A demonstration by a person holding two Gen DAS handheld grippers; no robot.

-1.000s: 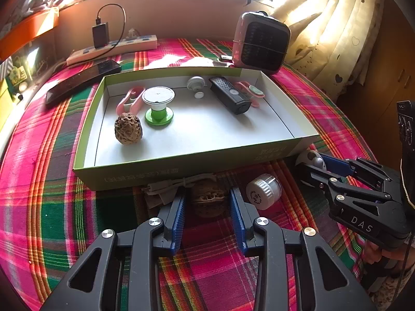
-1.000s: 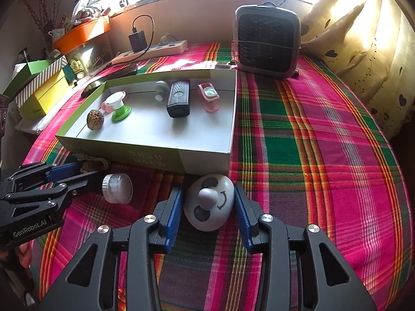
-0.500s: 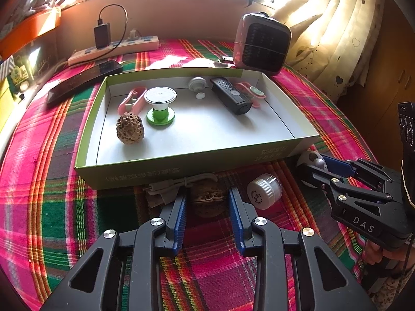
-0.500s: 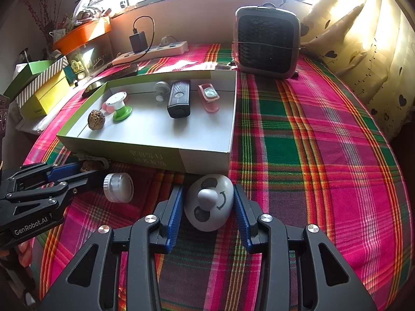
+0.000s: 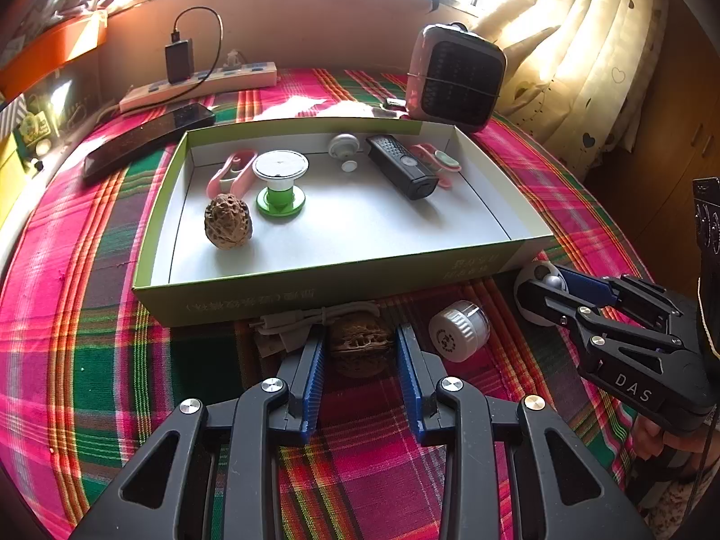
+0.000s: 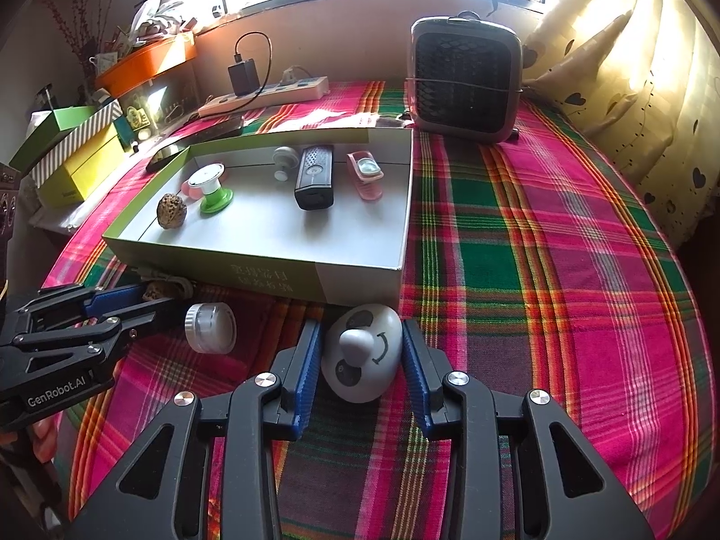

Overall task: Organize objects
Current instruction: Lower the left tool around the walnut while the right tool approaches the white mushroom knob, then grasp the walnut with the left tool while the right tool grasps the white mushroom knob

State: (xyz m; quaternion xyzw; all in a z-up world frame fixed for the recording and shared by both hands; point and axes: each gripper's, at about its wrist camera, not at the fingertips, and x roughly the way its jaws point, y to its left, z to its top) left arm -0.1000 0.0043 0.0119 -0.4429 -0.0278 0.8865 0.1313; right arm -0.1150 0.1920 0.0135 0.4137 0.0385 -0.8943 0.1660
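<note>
My left gripper [image 5: 360, 337] is shut on a brown walnut [image 5: 360, 346] that lies on the plaid cloth just in front of the green box [image 5: 315, 283]. Both blue pads touch the walnut's sides. A grey cable [image 5: 292, 324] lies beside its left finger. My right gripper [image 6: 362, 333] straddles a white egg-shaped panda-face toy [image 6: 360, 355] at the box's near right corner. Its jaws are closing and the pads meet the toy's sides. A white round jar [image 5: 459, 330] lies on its side between the two grippers. In the box are another walnut [image 5: 227, 220], a green-and-white spool [image 5: 280, 184] and a black remote [image 5: 402, 166].
A pink fan heater [image 5: 454, 76] stands behind the box. To the back left lie a power strip [image 5: 202, 83] with a charger and a dark phone [image 5: 148, 139]. Stacked boxes [image 6: 76, 153] sit off the left edge. Curtains hang at the right.
The right gripper's jaws have narrowed onto the panda-face toy. The left gripper has stayed around the walnut, and neither hand has shifted.
</note>
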